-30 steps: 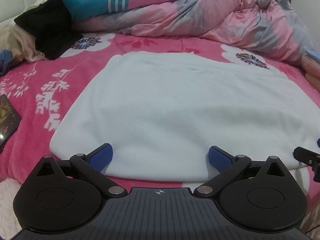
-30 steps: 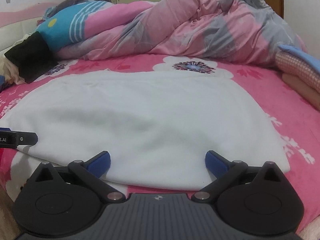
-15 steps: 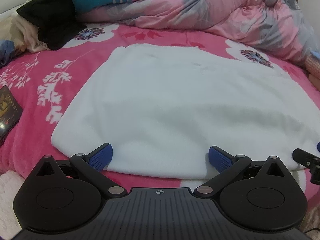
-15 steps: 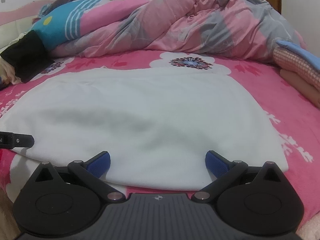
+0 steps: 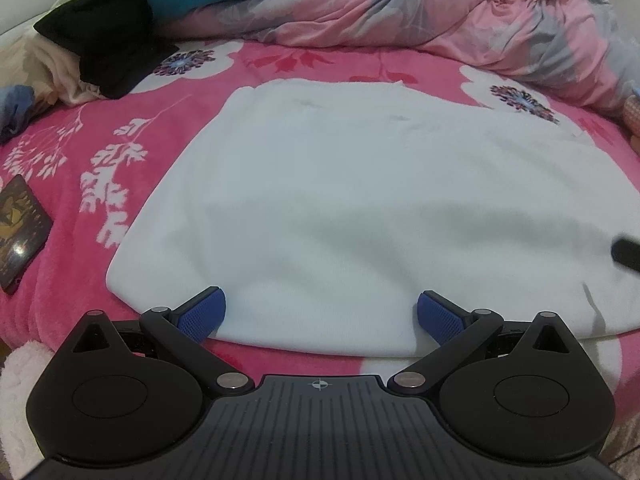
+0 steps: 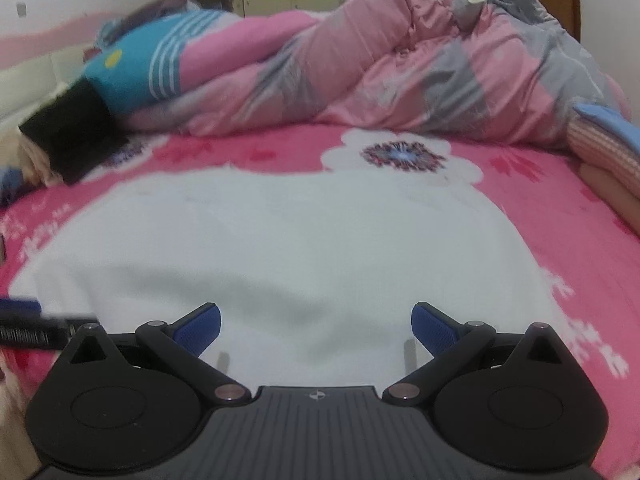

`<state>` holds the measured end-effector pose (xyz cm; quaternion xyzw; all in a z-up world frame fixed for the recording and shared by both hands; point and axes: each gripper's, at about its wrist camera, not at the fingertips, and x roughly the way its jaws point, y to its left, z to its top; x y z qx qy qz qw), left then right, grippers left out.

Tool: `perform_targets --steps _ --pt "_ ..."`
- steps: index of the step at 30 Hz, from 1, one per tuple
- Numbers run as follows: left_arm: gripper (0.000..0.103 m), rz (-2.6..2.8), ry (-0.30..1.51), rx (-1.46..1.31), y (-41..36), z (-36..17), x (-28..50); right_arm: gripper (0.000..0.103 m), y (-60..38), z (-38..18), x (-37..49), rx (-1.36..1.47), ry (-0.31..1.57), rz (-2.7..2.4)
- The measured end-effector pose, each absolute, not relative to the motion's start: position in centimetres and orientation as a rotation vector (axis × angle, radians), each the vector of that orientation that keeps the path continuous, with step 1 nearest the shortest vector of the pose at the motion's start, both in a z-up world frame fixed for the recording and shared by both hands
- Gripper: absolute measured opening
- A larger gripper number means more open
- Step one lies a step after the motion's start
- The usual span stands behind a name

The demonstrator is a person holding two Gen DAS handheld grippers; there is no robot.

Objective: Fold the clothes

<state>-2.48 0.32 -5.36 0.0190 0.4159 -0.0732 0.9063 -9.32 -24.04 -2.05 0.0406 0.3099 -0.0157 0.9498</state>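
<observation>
A white garment (image 5: 360,200) lies spread flat on the pink flowered bedspread (image 5: 100,152); it also shows in the right wrist view (image 6: 280,248). My left gripper (image 5: 320,316) is open, its blue pads over the garment's near edge towards the left corner. My right gripper (image 6: 316,324) is open over the near edge further right, nothing held. A dark part of the right gripper (image 5: 628,254) shows at the left view's right edge, and the left gripper (image 6: 32,324) at the right view's left edge.
A rumpled pink and grey quilt (image 5: 440,20) lies across the back of the bed. Black and cream clothes (image 5: 100,48) are piled at the back left. A dark booklet (image 5: 20,236) lies at the left. Folded clothes (image 6: 608,160) sit at the right.
Both grippers have moved forward over the garment's near edge, the right one more, with motion blur. The left view has tilted down. Both stay open.
</observation>
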Motion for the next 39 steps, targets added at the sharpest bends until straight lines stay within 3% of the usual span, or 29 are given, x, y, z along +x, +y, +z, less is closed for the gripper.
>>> perform_targets --steps 9,24,39 --pt "0.103 -0.128 0.877 0.056 0.0 -5.2 -2.5 0.103 -23.7 -4.7 -6.4 -0.022 0.615 -0.059" --pt "0.103 -0.114 0.877 0.077 -0.4 -5.2 -2.4 0.103 -25.0 -4.1 -13.9 -0.081 0.647 -0.094" --pt "0.103 -0.144 0.892 0.073 0.0 -5.1 -2.3 0.102 -24.6 -4.1 -8.7 -0.063 0.598 -0.075"
